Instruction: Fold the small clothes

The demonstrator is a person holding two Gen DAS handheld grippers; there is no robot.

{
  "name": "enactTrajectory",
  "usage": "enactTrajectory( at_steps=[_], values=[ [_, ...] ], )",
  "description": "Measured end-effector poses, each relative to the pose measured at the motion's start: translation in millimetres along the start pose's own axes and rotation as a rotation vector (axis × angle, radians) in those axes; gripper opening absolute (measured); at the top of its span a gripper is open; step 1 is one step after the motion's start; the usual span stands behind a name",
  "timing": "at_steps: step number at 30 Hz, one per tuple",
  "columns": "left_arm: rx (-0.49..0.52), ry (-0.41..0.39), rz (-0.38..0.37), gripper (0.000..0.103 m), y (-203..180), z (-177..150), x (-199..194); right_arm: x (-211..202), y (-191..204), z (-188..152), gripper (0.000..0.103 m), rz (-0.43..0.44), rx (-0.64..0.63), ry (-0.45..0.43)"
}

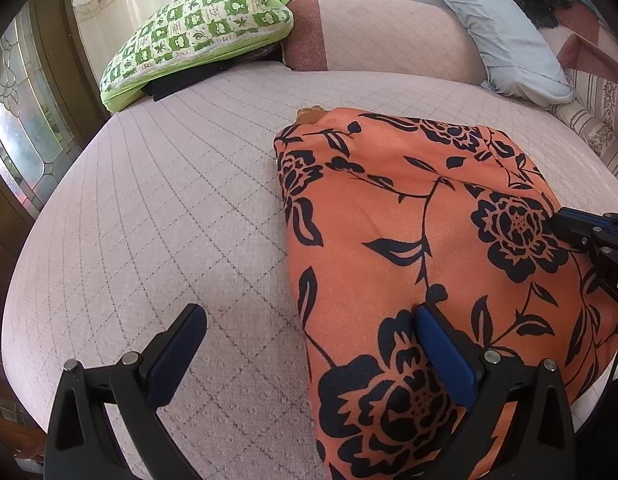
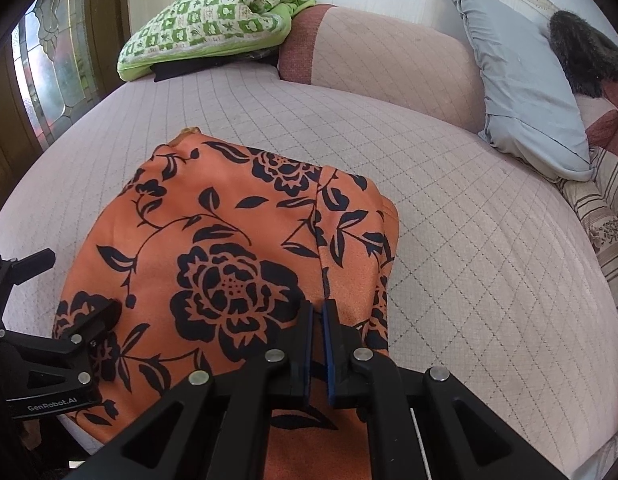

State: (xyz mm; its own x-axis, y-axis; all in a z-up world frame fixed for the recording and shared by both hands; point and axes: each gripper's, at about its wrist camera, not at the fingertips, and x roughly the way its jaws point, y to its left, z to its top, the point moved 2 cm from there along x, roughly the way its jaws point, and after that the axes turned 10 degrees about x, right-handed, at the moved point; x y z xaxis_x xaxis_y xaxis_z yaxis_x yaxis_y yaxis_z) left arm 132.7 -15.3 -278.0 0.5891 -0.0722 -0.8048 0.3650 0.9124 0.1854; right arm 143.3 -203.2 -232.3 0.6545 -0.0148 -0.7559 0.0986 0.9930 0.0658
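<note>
An orange garment point(image 1: 389, 220) with a dark flower print lies folded flat on the pale quilted bed point(image 1: 169, 200). My left gripper point(image 1: 309, 320) is open at its near left edge, one pad over the cloth and the other over the bed cover. Seen from the right wrist, the garment point(image 2: 229, 220) has a folded edge running straight into my right gripper point(image 2: 319, 308), which is shut on that edge. The left gripper point(image 2: 73, 284) stands open at the garment's left side there. The right gripper point(image 1: 565, 228) rests low on the cloth's right part.
A green checked quilt point(image 2: 213, 12) lies at the bed's far left on something dark. A grey pillow point(image 2: 525, 88) and a dark furry thing point(image 2: 585, 56) sit at the far right. A pink backrest point(image 2: 389, 52) lines the back. A glass-panelled door point(image 2: 49, 52) is at left.
</note>
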Motion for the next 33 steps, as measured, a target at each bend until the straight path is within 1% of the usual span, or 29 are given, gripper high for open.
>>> enactTrajectory(
  at_steps=[4, 11, 14, 16, 18, 20, 22, 24, 26, 28, 29, 30, 31, 33],
  values=[
    [-0.007, 0.001, -0.007, 0.103, -0.6, -2.4, 1.2, -0.6, -0.4, 0.0, 0.007, 0.006, 0.004, 0.001],
    [-0.061, 0.036, -0.086, 0.103, 5.1, -5.1, 12.1, 6.8, -0.7, -1.1, 0.007, -0.003, 0.000, 0.003],
    [-0.077, 0.043, -0.102, 0.103, 8.3, -6.2, 12.4, 7.0, 1.0, -2.7, 0.007, -0.009, -0.010, -0.006],
    [-0.080, 0.048, -0.100, 0.103, 9.2, -5.9, 8.9, 4.4, -0.5, -2.3, 0.007, 0.002, -0.002, -0.008],
    [-0.068, 0.065, -0.082, 0.103, 9.9, -5.9, 1.1, -1.2, -3.8, -1.7, 0.007, 0.018, 0.016, -0.002],
    [-0.047, 0.069, -0.042, 0.103, 8.7, -5.1, -13.8, -14.2, -8.6, -2.2, 0.007, 0.029, 0.048, -0.005],
    [-0.023, 0.034, -0.021, 0.103, 6.0, -6.6, -31.5, -28.6, -11.8, -10.0, 0.007, 0.031, 0.064, -0.028],
    [-0.001, 0.015, -0.013, 0.103, 3.2, -12.8, -44.4, -33.7, -11.2, -24.2, 0.007, 0.022, 0.050, -0.017],
    [0.026, 0.041, -0.011, 0.103, -2.2, -22.4, -42.7, -32.6, -10.4, -37.0, 0.007, 0.003, 0.036, -0.014],
    [0.057, 0.120, -0.009, 0.103, -9.4, -32.0, -25.0, -28.0, -9.5, -43.4, 0.007, -0.018, 0.024, -0.021],
    [0.051, 0.137, -0.036, 0.103, -10.8, -36.1, -16.9, -24.8, -9.2, -43.5, 0.007, -0.022, 0.021, -0.018],
    [0.024, 0.124, -0.057, 0.103, -8.5, -37.4, -15.9, -22.3, -8.8, -44.6, 0.007, -0.028, 0.021, -0.012],
    [0.001, 0.130, -0.067, 0.103, -6.2, -37.4, -16.4, -19.9, -10.1, -44.4, 0.007, -0.026, 0.020, -0.005],
    [0.000, 0.146, -0.069, 0.103, -3.6, -33.2, -20.8, -23.6, -14.6, -41.9, 0.007, 0.003, 0.045, 0.010]
  ],
)
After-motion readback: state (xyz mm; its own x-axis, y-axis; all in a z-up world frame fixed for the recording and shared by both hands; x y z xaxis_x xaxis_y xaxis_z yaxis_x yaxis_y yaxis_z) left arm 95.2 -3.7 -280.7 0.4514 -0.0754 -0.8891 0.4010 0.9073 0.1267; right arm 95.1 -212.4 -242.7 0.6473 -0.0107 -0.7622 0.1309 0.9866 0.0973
